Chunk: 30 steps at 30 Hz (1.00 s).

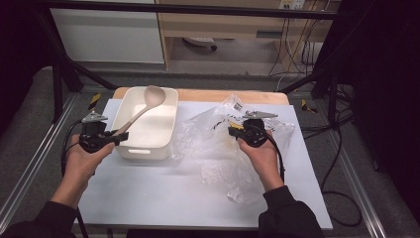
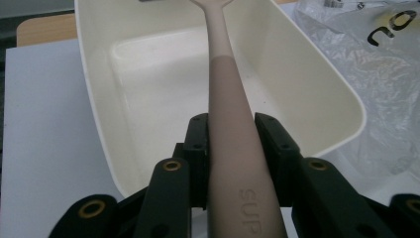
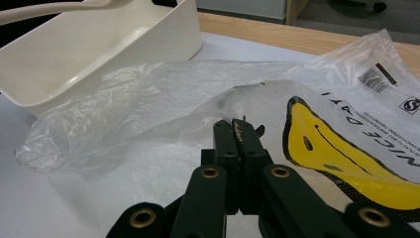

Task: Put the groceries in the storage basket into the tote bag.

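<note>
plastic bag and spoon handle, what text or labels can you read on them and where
"SUP": raised letters on the spoon handle, cut off by the picture's bottom edge.
"NICE DAY": printed upside down on the plastic bag, beside the yellow smiley; the first letter is unsure.
Barcode label on the bag: digits too small to read.
Round logo at the bag's right edge: unreadable.

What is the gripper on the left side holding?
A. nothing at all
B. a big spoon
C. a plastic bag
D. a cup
B: in the left gripper view the left gripper has its black jaws pressed on both sides of the beige handle of the big spoon, which reaches out over the white tub.
</note>
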Each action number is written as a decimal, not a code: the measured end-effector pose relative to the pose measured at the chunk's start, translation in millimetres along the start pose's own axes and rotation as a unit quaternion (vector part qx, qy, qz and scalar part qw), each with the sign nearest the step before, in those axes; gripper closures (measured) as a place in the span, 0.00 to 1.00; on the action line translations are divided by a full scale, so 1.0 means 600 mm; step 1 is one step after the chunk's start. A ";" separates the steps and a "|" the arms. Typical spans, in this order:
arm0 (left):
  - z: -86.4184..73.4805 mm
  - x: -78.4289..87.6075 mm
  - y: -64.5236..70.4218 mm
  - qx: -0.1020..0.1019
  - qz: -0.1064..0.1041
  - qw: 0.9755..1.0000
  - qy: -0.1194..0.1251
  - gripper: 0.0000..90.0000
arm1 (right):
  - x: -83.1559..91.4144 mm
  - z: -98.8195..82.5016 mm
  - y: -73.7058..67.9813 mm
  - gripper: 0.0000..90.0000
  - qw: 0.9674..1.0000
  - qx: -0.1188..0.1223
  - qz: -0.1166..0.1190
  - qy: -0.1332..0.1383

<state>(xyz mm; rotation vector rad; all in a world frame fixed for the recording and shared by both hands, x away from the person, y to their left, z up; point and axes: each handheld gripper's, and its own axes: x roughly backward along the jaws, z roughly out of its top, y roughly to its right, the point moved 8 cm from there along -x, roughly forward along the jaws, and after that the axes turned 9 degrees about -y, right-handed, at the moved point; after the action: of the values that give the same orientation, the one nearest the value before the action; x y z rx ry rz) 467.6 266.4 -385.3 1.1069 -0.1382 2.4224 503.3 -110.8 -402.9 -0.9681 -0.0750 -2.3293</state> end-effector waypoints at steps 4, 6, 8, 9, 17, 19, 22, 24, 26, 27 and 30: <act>0.001 0.012 0.012 -0.012 -0.009 1.000 0.003 0.76 | -0.001 -0.001 0.000 1.00 1.000 0.000 0.000 -0.002; 0.000 0.017 0.016 -0.015 -0.014 1.000 0.004 0.76 | -0.001 -0.001 0.000 1.00 1.000 0.001 0.001 -0.001; -0.002 0.021 0.021 -0.019 -0.019 1.000 0.004 0.76 | -0.001 -0.001 -0.001 1.00 1.000 0.001 0.002 -0.002; -0.004 0.023 0.023 -0.022 -0.021 1.000 0.003 0.76 | -0.001 -0.001 -0.001 1.00 1.000 0.000 0.002 -0.002; -0.012 0.038 0.041 -0.049 -0.039 0.998 -0.005 0.76 | -0.004 -0.003 -0.001 1.00 1.000 0.000 0.008 -0.006; -0.012 0.044 0.045 -0.054 -0.049 0.997 -0.003 0.76 | -0.005 -0.003 -0.002 1.00 1.000 0.000 0.008 -0.007; -0.014 0.050 0.051 -0.069 -0.056 0.996 -0.008 0.76 | -0.007 -0.004 -0.003 1.00 1.000 0.001 0.009 -0.009; -0.014 0.056 0.055 -0.084 -0.060 0.995 -0.013 0.76 | -0.008 -0.004 -0.003 1.00 1.000 0.003 0.010 -0.010; -0.017 0.064 0.064 -0.091 -0.072 0.993 -0.015 0.76 | -0.007 -0.002 -0.006 1.00 1.000 0.003 0.012 -0.011; -0.018 0.068 0.067 -0.095 -0.077 0.992 -0.015 0.76 | -0.007 0.001 -0.007 1.00 1.000 0.003 0.011 -0.011; -0.023 0.079 0.080 -0.101 -0.092 0.990 -0.014 0.76 | -0.003 0.012 -0.009 1.00 1.000 0.005 0.010 -0.010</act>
<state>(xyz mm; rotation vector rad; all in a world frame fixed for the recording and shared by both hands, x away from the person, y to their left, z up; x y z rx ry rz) 409.2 245.5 -354.8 1.0139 -0.2721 2.1766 505.7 -103.4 -398.1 -0.9834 -0.0847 -2.2990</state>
